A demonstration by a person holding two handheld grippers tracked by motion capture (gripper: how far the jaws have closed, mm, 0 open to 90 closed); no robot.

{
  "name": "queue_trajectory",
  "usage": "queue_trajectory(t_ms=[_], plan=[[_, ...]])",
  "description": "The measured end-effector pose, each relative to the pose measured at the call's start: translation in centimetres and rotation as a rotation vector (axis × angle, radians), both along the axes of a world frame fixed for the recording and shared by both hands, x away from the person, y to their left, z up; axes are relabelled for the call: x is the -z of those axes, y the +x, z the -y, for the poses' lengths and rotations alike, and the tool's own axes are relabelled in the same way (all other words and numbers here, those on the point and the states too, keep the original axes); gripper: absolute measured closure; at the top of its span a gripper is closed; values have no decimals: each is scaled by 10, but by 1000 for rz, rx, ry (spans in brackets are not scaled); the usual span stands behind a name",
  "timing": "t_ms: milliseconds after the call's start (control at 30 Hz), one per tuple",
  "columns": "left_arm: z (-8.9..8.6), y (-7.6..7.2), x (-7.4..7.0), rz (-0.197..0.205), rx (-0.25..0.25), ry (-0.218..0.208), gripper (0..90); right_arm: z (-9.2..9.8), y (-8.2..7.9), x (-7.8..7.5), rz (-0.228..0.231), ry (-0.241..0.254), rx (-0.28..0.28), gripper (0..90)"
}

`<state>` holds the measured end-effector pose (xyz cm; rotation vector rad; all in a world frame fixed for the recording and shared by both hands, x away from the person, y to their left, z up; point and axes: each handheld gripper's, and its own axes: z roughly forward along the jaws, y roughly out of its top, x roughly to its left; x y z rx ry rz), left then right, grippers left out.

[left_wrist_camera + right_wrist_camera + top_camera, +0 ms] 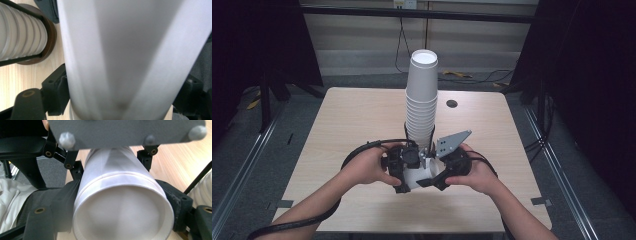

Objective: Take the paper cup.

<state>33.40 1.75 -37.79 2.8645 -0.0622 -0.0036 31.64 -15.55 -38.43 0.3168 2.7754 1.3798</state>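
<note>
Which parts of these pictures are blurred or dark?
Left gripper view: the white cup is very close and soft. Right gripper view: its rim is slightly blurred. High view: dark room edges, evenly lit table, sharp cup stack.

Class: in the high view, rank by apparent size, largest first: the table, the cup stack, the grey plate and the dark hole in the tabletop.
1. Table
2. Cup stack
3. Grey plate
4. Hole

The plate lies nearer the camera than the hole, but the gap looks too wide to change the ranking.

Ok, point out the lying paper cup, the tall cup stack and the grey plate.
lying paper cup (122,220): right gripper view, its open mouth.
cup stack (421,95): high view, mid side wall.
grey plate (453,140): high view, its flat face.
</note>
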Motion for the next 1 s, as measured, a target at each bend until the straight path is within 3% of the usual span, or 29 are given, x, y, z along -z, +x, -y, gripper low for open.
queue_trajectory(t_ms=[33,167,233,267,333,400,500,533,733,1000], plan=[[-2,2,1,-24,14,-25,156,-1,-1,-2,1,-12,9,252],[-7,4,-1,-24,2,-72,145,1,-1,-2,-20,-29,14,252],[-9,4,-2,8,8,-96,145,2,1,0,-34,-26,26,252],[-9,3,-2,-9,-14,-120,144,3,2,1,-44,-22,36,252],[-11,5,-7,11,-10,-125,147,4,2,3,-42,-51,34,252],[-13,4,-10,7,-44,-169,145,3,2,7,-52,-78,39,252],[-17,7,-15,6,-38,-181,151,7,2,12,-57,-70,44,250],[-23,7,-16,9,-64,-213,151,9,2,13,-44,-77,58,249],[-39,8,-9,-29,-130,-303,151,27,1,17,-53,-59,112,247],[-56,14,8,-88,-219,-426,151,63,1,21,-83,49,236,248]])
